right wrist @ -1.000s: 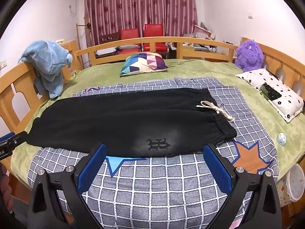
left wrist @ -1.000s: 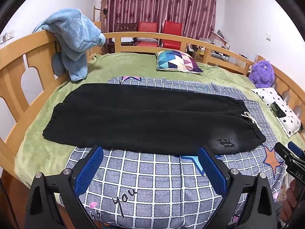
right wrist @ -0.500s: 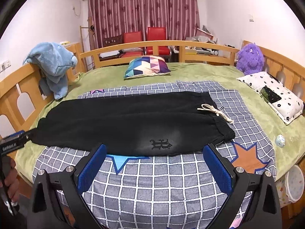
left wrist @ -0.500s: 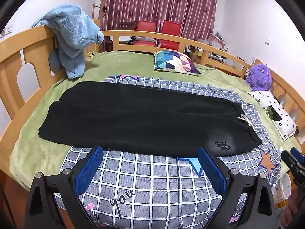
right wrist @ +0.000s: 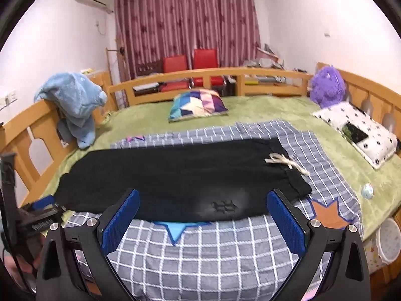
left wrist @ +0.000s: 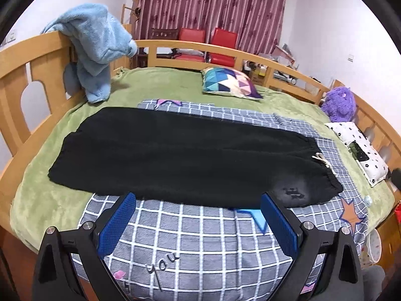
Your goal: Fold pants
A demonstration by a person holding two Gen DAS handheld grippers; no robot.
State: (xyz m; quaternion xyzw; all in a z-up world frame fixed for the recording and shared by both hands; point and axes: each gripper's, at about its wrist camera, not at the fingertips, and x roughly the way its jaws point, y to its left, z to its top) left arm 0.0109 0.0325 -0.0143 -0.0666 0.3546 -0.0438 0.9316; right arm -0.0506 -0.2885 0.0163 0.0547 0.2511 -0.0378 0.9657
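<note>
Black pants (left wrist: 180,155) (right wrist: 175,178) lie flat across a grey checked blanket (left wrist: 200,238) (right wrist: 213,250) on the bed, one leg folded over the other. The waistband with its white drawstring (right wrist: 285,161) is at the right, the cuffs at the left. My left gripper (left wrist: 198,215) hovers open above the blanket, just short of the pants' near edge, nothing between its blue pads. My right gripper (right wrist: 203,213) is also open and empty, over the near edge by the embroidered logo (right wrist: 224,206). The left gripper's tip (right wrist: 42,205) shows at the left of the right wrist view.
A wooden rail (left wrist: 35,57) runs around the bed, a blue plush garment (left wrist: 97,47) draped over it. A patterned cushion (left wrist: 229,82), a purple plush toy (left wrist: 339,104) and a dotted pillow (left wrist: 361,150) lie on the green cover. A white bucket (right wrist: 388,243) stands beside the bed.
Both cameras have risen and tilted slightly, so the pants sit a little farther off in view. The pants have not moved and both grippers stay open.
</note>
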